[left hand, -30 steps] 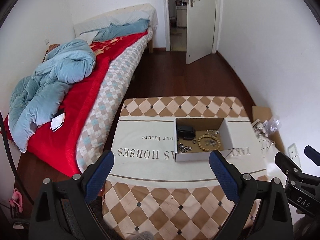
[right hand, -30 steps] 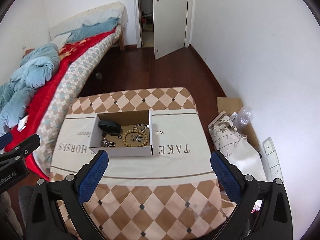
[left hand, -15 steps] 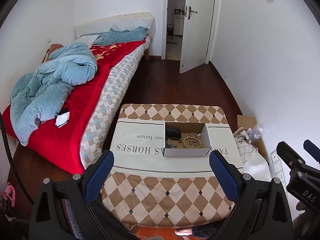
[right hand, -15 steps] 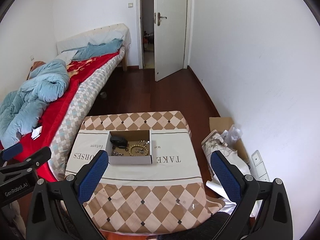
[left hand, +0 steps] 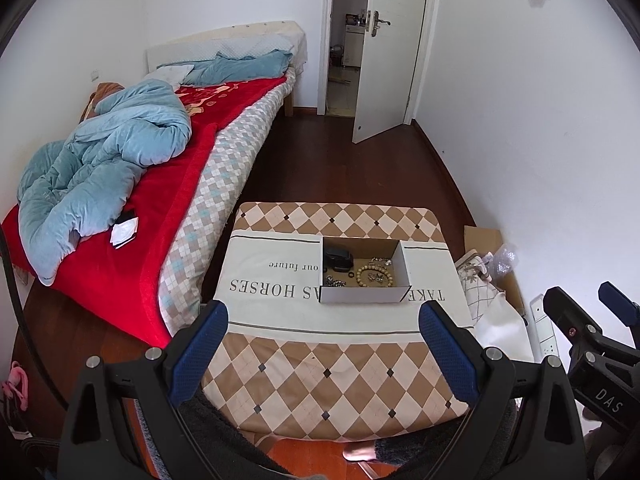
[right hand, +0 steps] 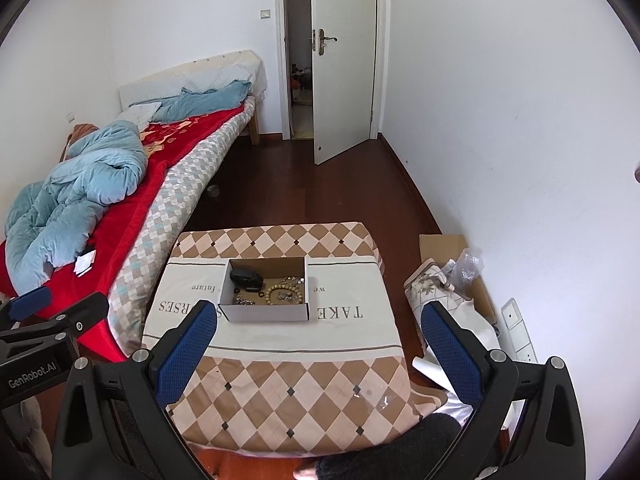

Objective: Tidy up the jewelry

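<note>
Both tools held up high, nothing gripped yet

The left tool (left hand: 322, 350) and right tool (right hand: 318, 350) are both seen spread wide and empty, well above the counter (right hand: 280, 380) with its checkered cloth. The jewelry is kept in an open cardboard box (right hand: 266, 312) sat mid-counter: a wooden bead bracelet (right hand: 282, 294), some silvery chain bits (right hand: 245, 301) and a dark case (right hand: 245, 277) can be made out inside. A bed (left hand: 120, 216) is seen just beside the counter.
</note>
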Action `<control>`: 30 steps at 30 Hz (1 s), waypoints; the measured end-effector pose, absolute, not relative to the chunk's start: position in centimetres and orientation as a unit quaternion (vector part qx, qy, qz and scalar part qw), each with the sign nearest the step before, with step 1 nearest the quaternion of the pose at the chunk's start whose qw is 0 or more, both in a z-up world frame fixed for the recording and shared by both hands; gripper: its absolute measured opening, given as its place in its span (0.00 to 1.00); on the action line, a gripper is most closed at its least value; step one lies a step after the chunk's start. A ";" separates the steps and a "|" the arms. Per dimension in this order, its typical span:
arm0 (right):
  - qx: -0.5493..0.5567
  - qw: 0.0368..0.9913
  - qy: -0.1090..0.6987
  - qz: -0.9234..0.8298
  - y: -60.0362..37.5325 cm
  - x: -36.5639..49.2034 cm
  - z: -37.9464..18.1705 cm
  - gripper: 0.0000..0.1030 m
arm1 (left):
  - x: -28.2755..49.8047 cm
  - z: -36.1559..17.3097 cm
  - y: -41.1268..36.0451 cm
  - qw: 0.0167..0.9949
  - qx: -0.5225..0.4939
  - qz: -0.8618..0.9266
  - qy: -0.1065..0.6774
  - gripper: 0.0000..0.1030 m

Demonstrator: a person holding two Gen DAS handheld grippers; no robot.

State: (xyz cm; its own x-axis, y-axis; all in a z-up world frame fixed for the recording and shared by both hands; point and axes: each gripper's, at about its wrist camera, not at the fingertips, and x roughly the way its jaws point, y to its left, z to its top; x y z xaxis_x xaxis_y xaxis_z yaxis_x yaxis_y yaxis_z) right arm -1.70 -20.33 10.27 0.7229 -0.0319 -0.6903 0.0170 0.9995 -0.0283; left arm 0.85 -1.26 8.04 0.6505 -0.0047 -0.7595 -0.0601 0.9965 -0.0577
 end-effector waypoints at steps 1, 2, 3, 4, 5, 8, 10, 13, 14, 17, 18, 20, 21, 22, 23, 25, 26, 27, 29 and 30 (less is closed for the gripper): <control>-0.012 0.927 0.373 -0.015 -20.3 -1.4 10.2 1.00 | 1.1 7.9 -1.3 0.908 -0.040 0.017 0.417 0.95; -0.013 0.927 0.374 -0.017 -20.4 -1.2 10.0 1.00 | 1.4 7.8 -1.2 0.908 -0.041 0.017 0.417 0.95; -0.013 0.927 0.375 -0.018 -20.4 -0.8 9.9 1.00 | 1.7 7.7 -1.2 0.907 -0.041 0.018 0.418 0.95; -0.014 0.926 0.376 -0.021 -20.5 -0.3 9.8 1.00 | 2.1 7.6 -1.2 0.907 -0.042 0.019 0.420 0.95; -0.015 0.926 0.376 -0.022 -20.5 0.0 9.7 1.00 | 2.5 7.4 -1.2 0.906 -0.041 0.021 0.420 0.95; -0.015 0.926 0.376 -0.026 -20.4 1.5 9.4 1.00 | 3.8 7.0 -1.2 0.906 -0.035 0.023 0.422 0.95; -0.015 0.926 0.375 -0.029 -20.5 2.5 9.2 1.00 | 4.6 6.8 -1.2 0.907 -0.032 0.024 0.419 0.95; -0.017 0.924 0.381 -0.029 -20.5 4.4 8.4 1.00 | 6.2 6.2 -1.6 0.908 -0.012 0.031 0.417 0.96; -0.016 0.922 0.385 -0.029 -20.5 5.0 8.0 1.00 | 6.7 6.0 -1.7 0.909 -0.008 0.035 0.416 0.98; -0.022 0.919 0.393 -0.035 -20.3 6.6 6.6 1.00 | 7.9 5.3 -1.7 0.909 -0.008 0.041 0.416 0.99; -0.025 0.917 0.396 -0.036 -20.3 6.9 6.2 1.00 | 8.5 4.9 -1.7 0.908 -0.010 0.042 0.417 0.99; -0.029 0.914 0.403 -0.040 -20.2 7.9 5.1 1.00 | 9.2 4.3 -1.5 0.906 -0.012 0.045 0.421 0.99; -0.029 0.911 0.409 -0.038 -20.2 8.3 4.6 1.00 | 9.6 3.8 -1.5 0.904 -0.012 0.045 0.426 0.99; -0.029 0.910 0.412 -0.039 -20.2 8.7 4.1 1.00 | 10.0 3.5 -1.5 0.902 -0.014 0.045 0.430 0.99; -0.030 0.908 0.415 -0.041 -20.2 9.0 3.8 1.00 | 10.2 3.3 -1.4 0.901 -0.014 0.046 0.431 0.99; -0.030 0.907 0.418 -0.042 -20.2 9.5 3.3 1.00 | 10.7 2.6 -1.4 0.899 -0.013 0.049 0.436 0.99; -0.031 0.906 0.419 -0.043 -20.2 9.6 3.1 1.00 | 10.9 2.5 -1.4 0.898 -0.014 0.050 0.436 0.99; -0.032 0.906 0.420 -0.044 -20.2 9.9 3.0 1.00 | 11.1 2.3 -1.4 0.897 -0.013 0.051 0.438 0.99; -0.034 0.905 0.421 -0.044 -20.1 10.2 2.8 1.00 | 11.4 2.0 -1.3 0.896 -0.011 0.052 0.441 0.99; -0.034 0.905 0.422 -0.044 -20.1 10.2 2.8 1.00 | 11.5 1.9 -1.3 0.895 -0.010 0.052 0.443 0.99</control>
State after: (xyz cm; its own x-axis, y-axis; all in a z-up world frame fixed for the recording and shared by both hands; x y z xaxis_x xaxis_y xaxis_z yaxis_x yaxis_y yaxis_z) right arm 10.23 -20.15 2.77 0.6408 -0.1079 -0.7600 0.0500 0.9938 -0.0990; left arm 11.52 -1.30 1.93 0.6026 0.0849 -0.7935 -0.1025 0.9943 0.0285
